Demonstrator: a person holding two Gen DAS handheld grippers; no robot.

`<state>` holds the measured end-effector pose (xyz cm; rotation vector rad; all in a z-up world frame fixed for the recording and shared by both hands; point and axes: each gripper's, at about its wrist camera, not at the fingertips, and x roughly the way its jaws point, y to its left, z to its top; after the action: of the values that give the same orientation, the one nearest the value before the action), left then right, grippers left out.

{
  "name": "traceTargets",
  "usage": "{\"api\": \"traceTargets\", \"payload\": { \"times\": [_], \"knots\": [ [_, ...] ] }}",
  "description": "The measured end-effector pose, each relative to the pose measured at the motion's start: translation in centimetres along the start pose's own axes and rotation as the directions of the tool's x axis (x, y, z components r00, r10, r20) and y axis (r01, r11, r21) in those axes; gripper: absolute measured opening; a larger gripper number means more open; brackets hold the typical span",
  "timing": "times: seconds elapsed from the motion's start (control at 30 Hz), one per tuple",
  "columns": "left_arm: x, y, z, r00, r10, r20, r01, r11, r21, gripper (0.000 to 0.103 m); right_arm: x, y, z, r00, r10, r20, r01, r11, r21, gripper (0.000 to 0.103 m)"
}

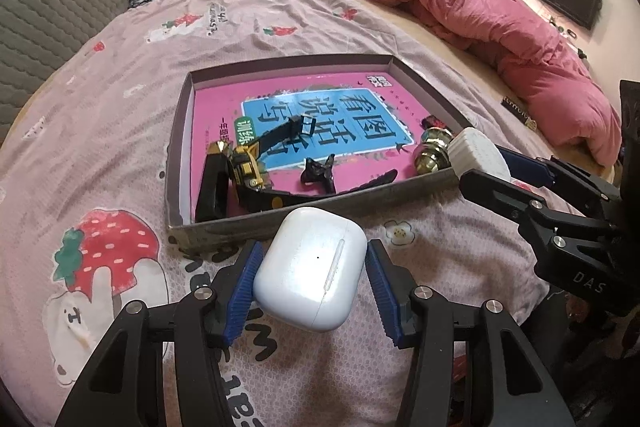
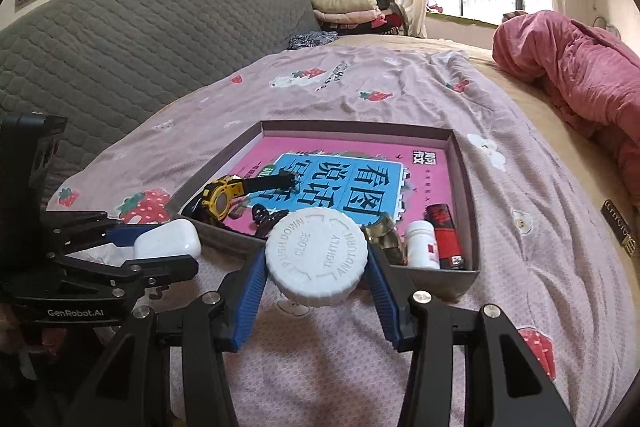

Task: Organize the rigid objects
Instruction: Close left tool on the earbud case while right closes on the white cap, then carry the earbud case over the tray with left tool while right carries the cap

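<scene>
On the bed, left wrist view: left gripper (image 1: 311, 277) clamped on a white earbud case (image 1: 310, 269), blue pads against both its sides, held just short of the near wall of the shallow box (image 1: 176, 163). Yellow watch (image 1: 248, 165) and brass doorknob (image 1: 430, 153) lie inside. Right wrist view: right gripper (image 2: 316, 263) clamped on a white ribbed bottle cap (image 2: 316, 257), near the box's front wall; small white bottle (image 2: 422, 245) and red lighter (image 2: 444, 237) in the box's right corner.
</scene>
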<state>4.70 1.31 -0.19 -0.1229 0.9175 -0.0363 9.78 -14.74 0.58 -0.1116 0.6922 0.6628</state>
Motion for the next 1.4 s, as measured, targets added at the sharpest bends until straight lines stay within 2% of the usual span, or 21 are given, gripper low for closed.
{"api": "traceTargets", "payload": {
  "times": [0.27,0.6,0.8,1.4],
  "knots": [
    [-0.1,-0.7,1.3,1.000,0.008,0.026,-0.008,1.000,-0.027,0.054,-0.6,-0.7,0.4,0.999,-0.039,0.032,0.038,0.999,0.005,0.050],
    [1.1,-1.8,3.4,0.999,0.020,0.050,-0.017,0.998,-0.054,0.054,-0.9,-4.0,0.9,0.988,-0.146,0.054,0.143,0.988,0.061,0.050],
    [2.0,-2.3,4.5,0.998,0.024,0.061,-0.020,0.997,-0.071,0.054,-0.7,-5.5,0.6,0.982,-0.181,0.052,0.177,0.981,0.085,0.050],
    [4.8,-3.1,6.0,0.998,0.038,0.054,-0.032,0.993,-0.110,0.055,1.7,-6.7,0.4,0.982,-0.185,0.041,0.181,0.979,0.089,0.050]
  ]
}}
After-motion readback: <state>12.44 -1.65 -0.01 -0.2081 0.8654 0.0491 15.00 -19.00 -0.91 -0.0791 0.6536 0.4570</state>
